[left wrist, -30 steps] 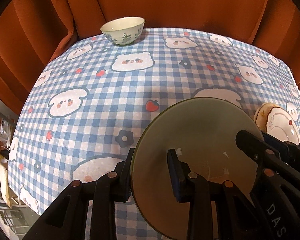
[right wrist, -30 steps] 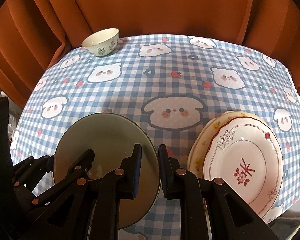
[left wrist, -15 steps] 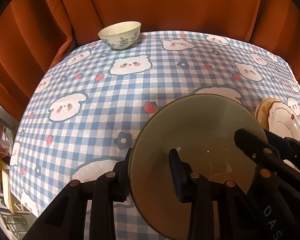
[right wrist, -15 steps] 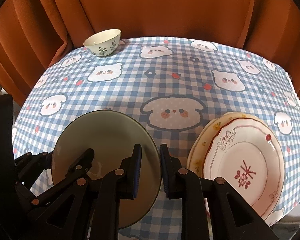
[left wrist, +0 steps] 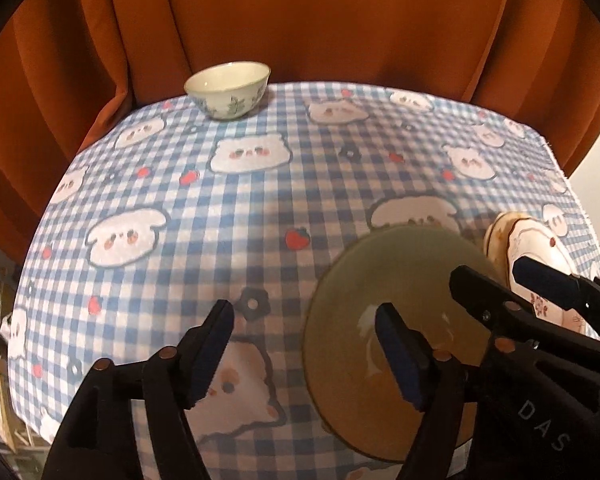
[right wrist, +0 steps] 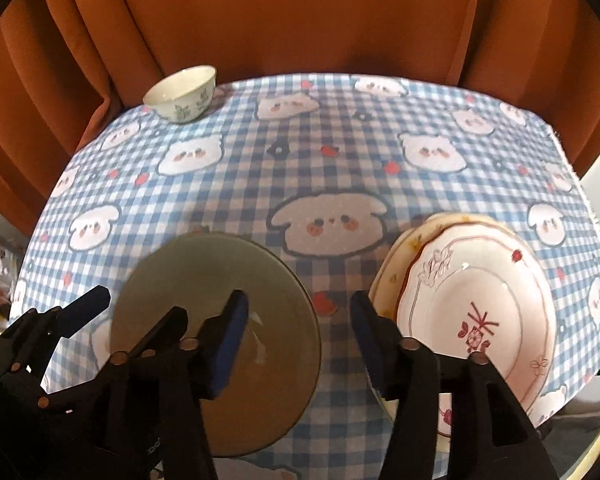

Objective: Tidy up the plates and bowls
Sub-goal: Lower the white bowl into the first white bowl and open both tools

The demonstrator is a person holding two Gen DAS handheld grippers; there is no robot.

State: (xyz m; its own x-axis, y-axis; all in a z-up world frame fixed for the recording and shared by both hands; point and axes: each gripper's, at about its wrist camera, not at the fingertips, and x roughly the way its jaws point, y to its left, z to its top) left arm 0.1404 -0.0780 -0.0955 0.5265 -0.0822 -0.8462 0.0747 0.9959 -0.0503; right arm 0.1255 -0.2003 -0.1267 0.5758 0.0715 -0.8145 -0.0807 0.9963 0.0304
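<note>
Plates and a bowl sit on a table covered with a blue-and-white checked tablecloth (right wrist: 332, 160) printed with bears, flowers and strawberries. An olive-green glass plate (right wrist: 204, 280) lies flat on the cloth near the front edge, left of centre in the right wrist view. The left gripper (left wrist: 304, 344) is opening; its right finger is over the green plate (left wrist: 400, 268) and its left finger stands over bare cloth, and neither pad presses on the rim. The right gripper (right wrist: 298, 332) is opening too, with its left finger above the plate's right part and its right finger beside the stacked plates; nothing is pinched between its pads. To the right, close to the green plate but apart from it, a white plate with a red floral pattern (right wrist: 480, 300) rests on top of a cream plate with a yellow-flowered rim (right wrist: 400, 248). A small white bowl with green leaf decoration (right wrist: 182, 94) stands upright at the far left corner, well apart from the plates. An orange-brown curtain (right wrist: 300, 12) hangs behind the table.
</note>
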